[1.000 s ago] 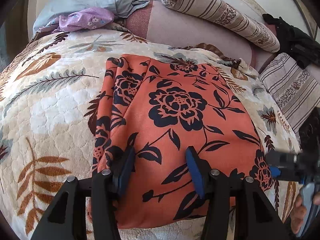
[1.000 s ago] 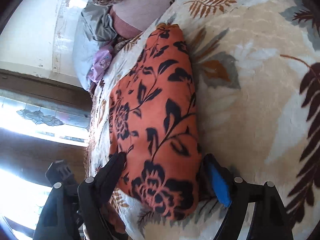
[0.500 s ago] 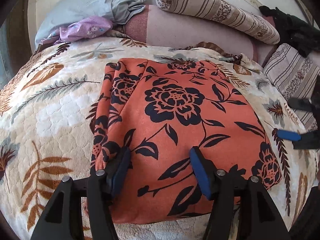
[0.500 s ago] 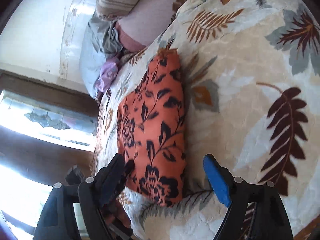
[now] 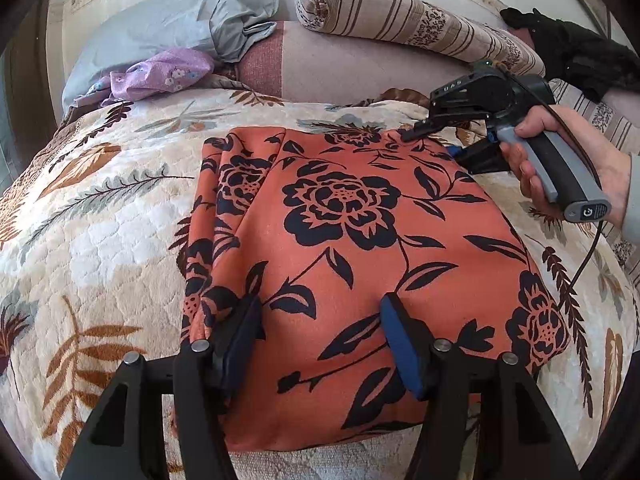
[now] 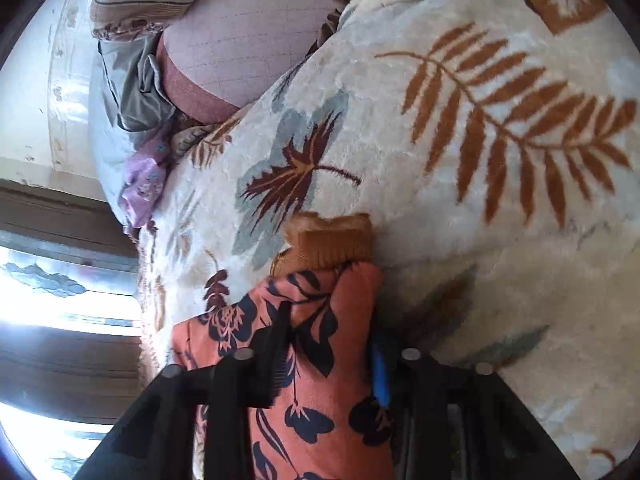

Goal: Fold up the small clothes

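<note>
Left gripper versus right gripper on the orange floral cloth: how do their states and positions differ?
The left gripper stands open over the orange floral cloth's near edge, pads apart; the right gripper has just been closing, with the cloth's far corner bunched between its jaws. In the left wrist view, the left sits nearest, the right at the far right corner. Both point down at the same cloth.

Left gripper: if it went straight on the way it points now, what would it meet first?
Most likely the orange floral garment: the left gripper angles down with that cloth directly between and beyond its open fingers. Depth is hard to judge.
</note>
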Demonstrator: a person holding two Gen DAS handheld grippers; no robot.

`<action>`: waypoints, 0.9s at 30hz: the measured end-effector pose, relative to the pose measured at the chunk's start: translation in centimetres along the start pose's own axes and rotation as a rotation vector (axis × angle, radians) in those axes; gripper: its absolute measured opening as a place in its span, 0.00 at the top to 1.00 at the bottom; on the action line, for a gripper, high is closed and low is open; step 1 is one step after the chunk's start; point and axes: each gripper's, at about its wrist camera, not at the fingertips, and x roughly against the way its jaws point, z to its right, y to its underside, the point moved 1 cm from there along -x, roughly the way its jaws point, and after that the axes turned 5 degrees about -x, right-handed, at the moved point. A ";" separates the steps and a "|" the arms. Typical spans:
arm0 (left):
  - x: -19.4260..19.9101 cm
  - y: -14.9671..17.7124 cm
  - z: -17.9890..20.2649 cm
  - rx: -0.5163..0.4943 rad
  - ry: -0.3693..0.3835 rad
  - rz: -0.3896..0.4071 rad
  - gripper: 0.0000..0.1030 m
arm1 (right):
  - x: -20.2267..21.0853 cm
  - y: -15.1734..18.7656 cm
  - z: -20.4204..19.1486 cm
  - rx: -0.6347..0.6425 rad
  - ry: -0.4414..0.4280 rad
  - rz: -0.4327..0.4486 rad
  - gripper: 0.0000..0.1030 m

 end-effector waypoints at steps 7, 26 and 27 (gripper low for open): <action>-0.2 -0.2 0.0 -0.002 0.003 -0.003 0.39 | 1.2 -0.4 0.9 -0.022 -0.036 0.047 0.60; 5.6 -0.4 -5.9 0.386 0.212 0.087 0.37 | 9.8 19.1 -5.8 0.389 -0.112 0.021 0.12; 5.6 0.4 -6.8 0.444 0.232 0.055 0.37 | 9.1 20.5 -5.5 0.395 -0.110 -0.011 0.12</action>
